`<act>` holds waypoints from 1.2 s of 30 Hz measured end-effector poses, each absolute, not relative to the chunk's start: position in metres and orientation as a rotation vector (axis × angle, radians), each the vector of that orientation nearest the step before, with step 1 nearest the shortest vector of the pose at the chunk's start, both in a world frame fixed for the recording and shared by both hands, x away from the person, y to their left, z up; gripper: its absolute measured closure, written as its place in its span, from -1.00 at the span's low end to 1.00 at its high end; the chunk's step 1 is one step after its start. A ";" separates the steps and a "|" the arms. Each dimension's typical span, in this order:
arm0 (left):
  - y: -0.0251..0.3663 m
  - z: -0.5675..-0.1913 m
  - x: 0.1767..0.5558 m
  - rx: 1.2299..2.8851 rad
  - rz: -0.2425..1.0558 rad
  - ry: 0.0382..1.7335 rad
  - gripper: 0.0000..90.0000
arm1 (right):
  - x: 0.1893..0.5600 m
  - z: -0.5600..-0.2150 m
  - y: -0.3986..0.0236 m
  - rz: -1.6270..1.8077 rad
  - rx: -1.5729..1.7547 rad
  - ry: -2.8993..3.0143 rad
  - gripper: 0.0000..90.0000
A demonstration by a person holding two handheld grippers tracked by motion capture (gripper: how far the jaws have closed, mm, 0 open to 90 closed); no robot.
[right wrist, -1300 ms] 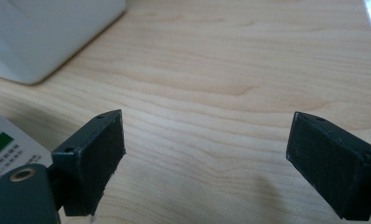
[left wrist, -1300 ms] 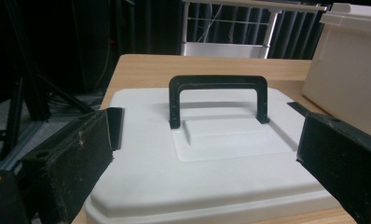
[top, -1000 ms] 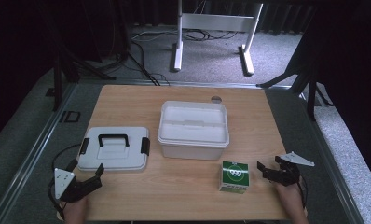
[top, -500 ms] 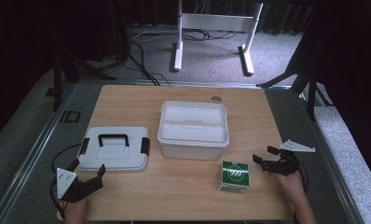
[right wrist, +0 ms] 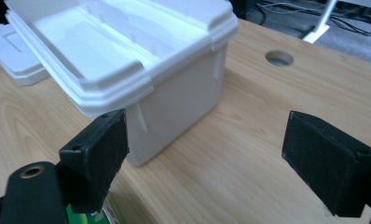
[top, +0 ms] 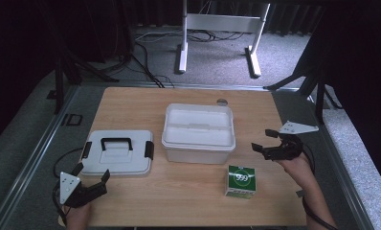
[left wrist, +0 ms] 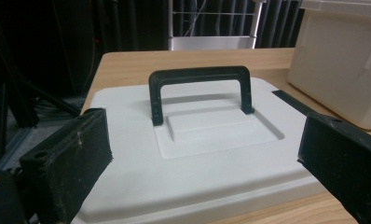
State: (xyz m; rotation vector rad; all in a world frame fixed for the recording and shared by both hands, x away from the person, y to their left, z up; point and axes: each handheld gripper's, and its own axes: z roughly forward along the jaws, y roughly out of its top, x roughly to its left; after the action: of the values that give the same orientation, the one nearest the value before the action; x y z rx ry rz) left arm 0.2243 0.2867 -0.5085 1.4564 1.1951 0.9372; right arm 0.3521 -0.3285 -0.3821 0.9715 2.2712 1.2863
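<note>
A flat white plastic lid with a black arched handle (top: 116,151) is lying right side up just ahead of the left gripper (top: 89,179). An open white plastic storage box (top: 198,132) is standing upright just beside the right gripper (top: 263,141), toward its left jaw.

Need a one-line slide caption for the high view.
Open left gripper faces the handled lid; open right gripper hovers between white bin and green box.
</note>
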 end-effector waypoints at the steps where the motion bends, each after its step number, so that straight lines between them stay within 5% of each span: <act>1: 0.287 -0.508 0.224 1.456 0.935 1.194 -0.95 | 0.353 -0.379 -0.327 1.289 0.954 2.280 -0.70; 36: 0.286 -0.509 0.226 1.479 0.913 1.180 -0.96 | 0.402 -0.321 -0.220 1.023 0.489 2.634 -0.60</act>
State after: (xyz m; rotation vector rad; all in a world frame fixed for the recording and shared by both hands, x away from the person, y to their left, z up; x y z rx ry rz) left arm 0.2259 0.2857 -0.5088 1.4792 1.1801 0.9134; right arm 0.4017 -0.2203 -0.3207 0.4891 2.6338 1.0226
